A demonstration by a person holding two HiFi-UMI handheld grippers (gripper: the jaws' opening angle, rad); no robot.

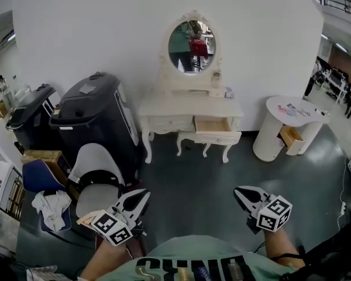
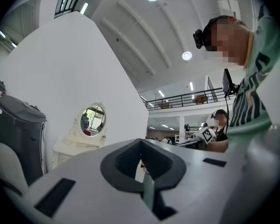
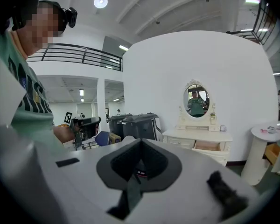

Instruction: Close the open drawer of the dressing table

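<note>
Right tongs (image 1: 237, 191), at five o'clock, are clenched and empty; left tongs (image 1: 144, 194), at seven o'clock, seem likewise. Cream wooden drawer (image 1: 217, 137) stands open at twelve.

Bare dark floor (image 1: 193, 174) runs unblocked up to the dressing table (image 1: 190, 107) and the front of its open drawer (image 1: 213, 127). 2 black bins (image 1: 93, 113) and a grey chair (image 1: 96, 174) crowd the left side. A round white side table (image 1: 284, 127) stands near the drawer's right.
</note>
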